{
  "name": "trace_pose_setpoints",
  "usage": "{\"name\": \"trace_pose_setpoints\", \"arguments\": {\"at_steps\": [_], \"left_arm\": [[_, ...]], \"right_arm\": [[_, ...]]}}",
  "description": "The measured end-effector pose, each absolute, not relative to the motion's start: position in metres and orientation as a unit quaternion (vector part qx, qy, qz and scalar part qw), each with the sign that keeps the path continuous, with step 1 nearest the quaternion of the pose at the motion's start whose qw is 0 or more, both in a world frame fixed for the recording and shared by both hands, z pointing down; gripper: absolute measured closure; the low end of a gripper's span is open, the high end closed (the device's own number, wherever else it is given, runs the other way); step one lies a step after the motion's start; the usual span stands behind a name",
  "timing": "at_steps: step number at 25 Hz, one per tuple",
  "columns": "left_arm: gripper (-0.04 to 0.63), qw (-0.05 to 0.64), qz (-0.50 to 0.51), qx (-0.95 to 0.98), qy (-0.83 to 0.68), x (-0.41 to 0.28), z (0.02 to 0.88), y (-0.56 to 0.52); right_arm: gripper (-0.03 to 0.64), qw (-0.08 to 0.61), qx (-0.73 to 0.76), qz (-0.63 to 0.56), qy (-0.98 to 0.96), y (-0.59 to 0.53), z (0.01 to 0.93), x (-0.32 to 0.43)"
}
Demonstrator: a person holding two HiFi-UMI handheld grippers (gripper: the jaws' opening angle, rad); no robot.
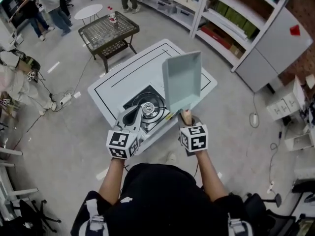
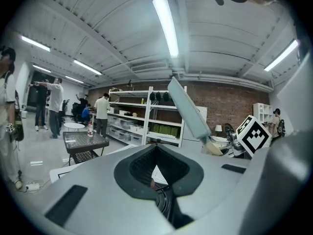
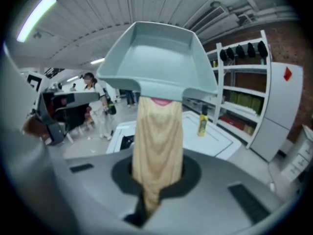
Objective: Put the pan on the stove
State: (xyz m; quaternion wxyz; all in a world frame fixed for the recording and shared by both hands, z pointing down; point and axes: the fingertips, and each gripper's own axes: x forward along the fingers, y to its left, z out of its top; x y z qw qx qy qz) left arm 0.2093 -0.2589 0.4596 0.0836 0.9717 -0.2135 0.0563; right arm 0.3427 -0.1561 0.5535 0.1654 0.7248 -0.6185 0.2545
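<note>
One pan (image 1: 182, 80) aloft in the right claw (image 3: 157, 176)
Right claw clamped on the pan's wooden handle (image 3: 157, 141), just right of the single stove (image 1: 147, 107); left claw (image 2: 159, 173) closed, empty, over the stove's near edge.

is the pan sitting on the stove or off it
Off it: the pan is tilted up in the air, its handle clamped in the right gripper; nothing sits on the stove.
</note>
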Motion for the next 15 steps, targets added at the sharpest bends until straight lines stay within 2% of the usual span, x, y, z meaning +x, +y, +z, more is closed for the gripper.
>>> {"name": "trace_pose_setpoints", "arguments": {"at_steps": [15], "left_arm": [[0.571, 0.088, 0.056, 0.907, -0.408, 0.16, 0.466, -0.275]], "right_arm": [[0.582, 0.229, 0.598, 0.258, -0.723, -0.228, 0.578, 0.337]]}}
